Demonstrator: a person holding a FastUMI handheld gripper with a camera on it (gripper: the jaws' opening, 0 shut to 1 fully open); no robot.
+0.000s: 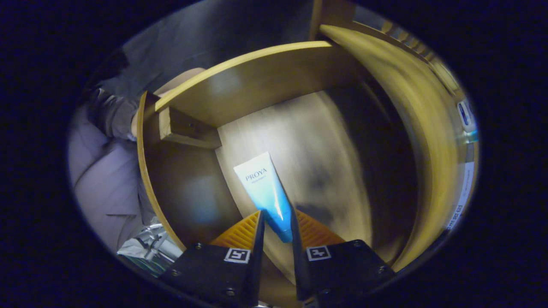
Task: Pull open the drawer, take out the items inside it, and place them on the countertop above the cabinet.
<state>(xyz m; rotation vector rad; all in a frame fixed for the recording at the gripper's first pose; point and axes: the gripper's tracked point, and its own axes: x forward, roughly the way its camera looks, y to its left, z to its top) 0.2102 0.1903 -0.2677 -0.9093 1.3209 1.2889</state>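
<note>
The gripper (pixel 277 222) clamps only the narrow cap end of the tube (pixel 266 188) above the drawer (pixel 274 72), so the tube may swing and slip out during lifting.

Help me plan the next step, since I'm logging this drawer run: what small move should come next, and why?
Probably lift straight up. The tool looks closed on the cap end of the blue-and-white tube, both fingers pressing its sides, while the tube still hangs inside the open wooden drawer, above its floor. Raising it clears the drawer walls before moving to the countertop.
</note>
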